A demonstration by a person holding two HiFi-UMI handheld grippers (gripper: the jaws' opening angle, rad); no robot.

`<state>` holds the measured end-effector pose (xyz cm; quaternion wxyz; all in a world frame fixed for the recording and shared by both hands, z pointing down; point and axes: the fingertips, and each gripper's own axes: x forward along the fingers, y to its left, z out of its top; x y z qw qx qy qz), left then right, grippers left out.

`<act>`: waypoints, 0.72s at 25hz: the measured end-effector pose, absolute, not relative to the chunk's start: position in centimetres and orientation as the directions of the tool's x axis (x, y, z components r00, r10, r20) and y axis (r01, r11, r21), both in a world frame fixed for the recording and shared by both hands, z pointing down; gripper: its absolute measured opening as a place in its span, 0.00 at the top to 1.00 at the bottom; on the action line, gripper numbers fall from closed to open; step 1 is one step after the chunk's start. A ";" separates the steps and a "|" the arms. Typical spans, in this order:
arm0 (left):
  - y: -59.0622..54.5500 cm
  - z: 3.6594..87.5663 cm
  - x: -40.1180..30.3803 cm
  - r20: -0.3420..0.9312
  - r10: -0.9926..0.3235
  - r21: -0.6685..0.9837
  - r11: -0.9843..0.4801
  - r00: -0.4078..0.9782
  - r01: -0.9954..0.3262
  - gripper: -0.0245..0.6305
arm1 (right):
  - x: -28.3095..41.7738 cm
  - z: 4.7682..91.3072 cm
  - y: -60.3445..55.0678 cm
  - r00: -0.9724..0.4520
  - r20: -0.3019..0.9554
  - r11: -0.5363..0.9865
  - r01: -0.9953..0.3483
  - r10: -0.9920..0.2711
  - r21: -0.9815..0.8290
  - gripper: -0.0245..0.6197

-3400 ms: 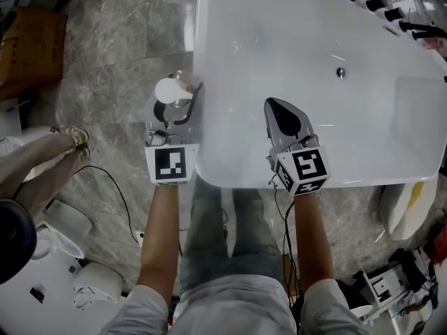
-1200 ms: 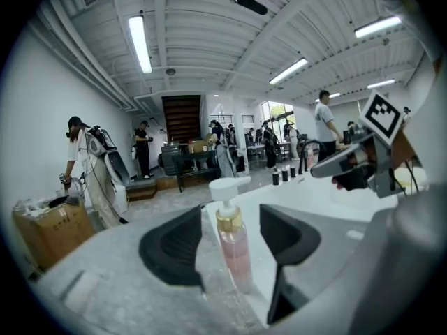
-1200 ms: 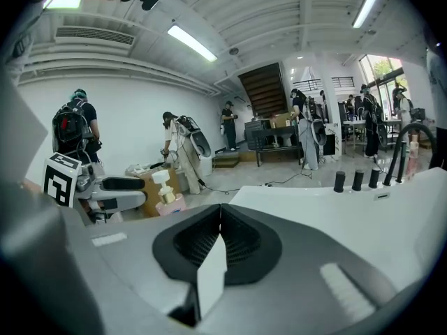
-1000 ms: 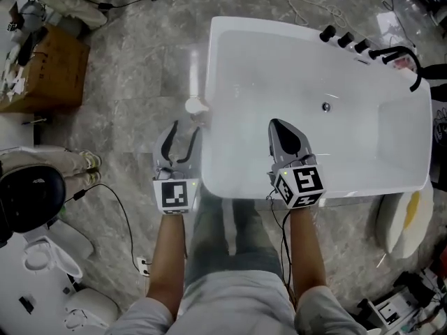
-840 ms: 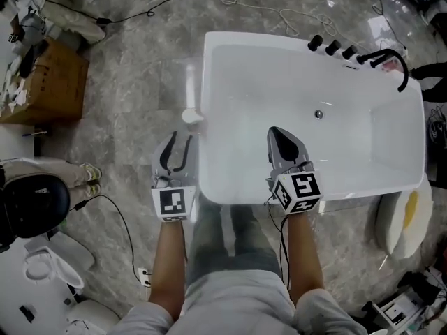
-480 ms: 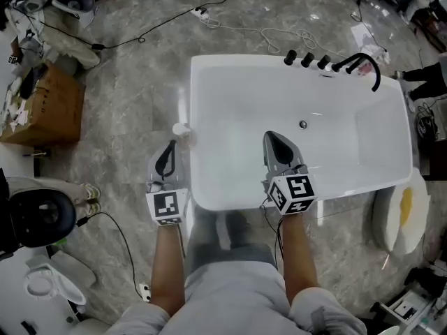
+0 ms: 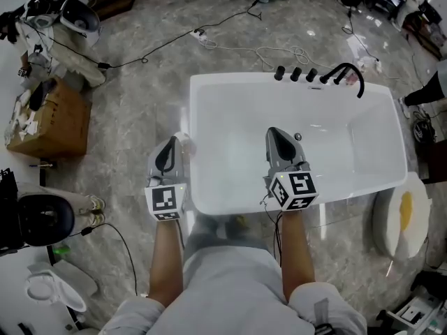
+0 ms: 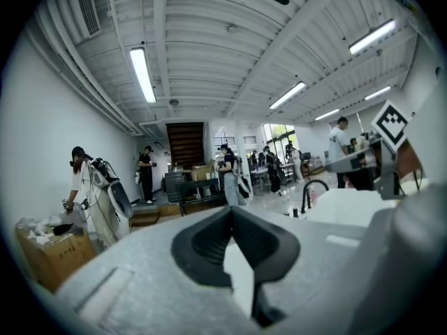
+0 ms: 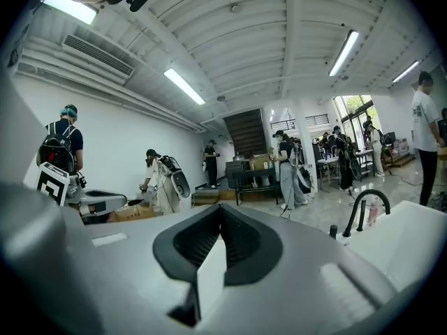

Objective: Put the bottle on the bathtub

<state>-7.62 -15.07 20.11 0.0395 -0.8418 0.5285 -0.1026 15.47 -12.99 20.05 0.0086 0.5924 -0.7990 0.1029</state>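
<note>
The white bottle stands on the left rim of the white bathtub; only its pale top shows in the head view. My left gripper is beside the tub, its tips just short of the bottle, jaws shut with nothing between them. Over the tub's near half, my right gripper is also shut and empty. The left gripper view has the left gripper raised level toward the room, jaws together. In the right gripper view the right gripper looks the same.
A black faucet and several black knobs line the tub's far rim. A cardboard box stands at the left, and cables cross the marble floor. People stand in the room beyond.
My left gripper held the bottle at the tub's rim, let it go, drew back open and has now shut. The head view has pulled back. The right gripper stayed shut.
</note>
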 end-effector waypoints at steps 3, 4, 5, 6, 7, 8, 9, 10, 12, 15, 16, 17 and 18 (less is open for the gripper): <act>-15.1 18.6 -7.4 0.112 -0.902 -0.173 -0.431 0.417 -0.886 0.97 | 16.1 18.2 -13.1 -0.291 0.110 0.275 -0.952 -0.951 -0.135 0.96; -15.1 18.3 -7.5 0.110 -0.904 -0.174 -0.426 0.413 -0.888 0.97 | 16.3 17.7 -13.0 -0.290 0.102 0.276 -0.952 -0.952 -0.130 0.96; -15.0 18.0 -7.5 0.109 -0.906 -0.175 -0.422 0.408 -0.890 0.97 | 16.4 17.2 -13.0 -0.290 0.095 0.278 -0.952 -0.952 -0.124 0.96; -15.0 17.5 -7.5 0.103 -0.907 -0.177 -0.420 0.407 -0.890 0.97 | 16.5 16.6 -12.8 -0.291 0.088 0.280 -0.953 -0.953 -0.120 0.96; -14.9 16.8 -7.2 0.093 -0.908 -0.179 -0.420 0.409 -0.890 0.97 | 16.6 16.1 -12.7 -0.291 0.081 0.281 -0.953 -0.953 -0.116 0.96; -14.8 15.9 -6.9 0.081 -0.907 -0.182 -0.422 0.414 -0.888 0.97 | 16.8 15.5 -12.6 -0.291 0.074 0.282 -0.953 -0.954 -0.113 0.96; -14.8 15.0 -6.5 0.070 -0.905 -0.186 -0.424 0.419 -0.886 0.97 | 17.1 14.9 -12.5 -0.291 0.067 0.283 -0.953 -0.954 -0.108 0.96; -14.7 14.3 -6.3 0.061 -0.904 -0.190 -0.426 0.423 -0.885 0.97 | 17.3 14.3 -12.4 -0.291 0.060 0.284 -0.953 -0.955 -0.103 0.96; -14.8 13.2 -6.2 0.046 -0.904 -0.195 -0.425 0.425 -0.884 0.97 | 17.4 13.1 -12.4 -0.291 0.041 0.287 -0.954 -0.956 -0.092 0.96; -14.9 12.0 -6.9 0.028 -0.910 -0.182 -0.412 0.414 -0.893 0.97 | 17.4 11.7 -12.3 -0.293 0.015 0.291 -0.953 -0.956 -0.078 0.96; -14.8 11.7 -7.0 0.023 -0.912 -0.176 -0.408 0.411 -0.896 0.96 | 17.5 11.4 -12.2 -0.293 0.009 0.291 -0.954 -0.956 -0.074 0.96; -14.7 11.4 -7.1 0.019 -0.913 -0.172 -0.405 0.408 -0.898 0.97 | 17.6 11.1 -12.0 -0.292 0.004 0.291 -0.954 -0.956 -0.070 0.96; -14.7 11.2 -7.1 0.015 -0.913 -0.171 -0.404 0.407 -0.899 0.97 | 17.7 10.9 -11.9 -0.290 0.000 0.289 -0.955 -0.957 -0.067 0.96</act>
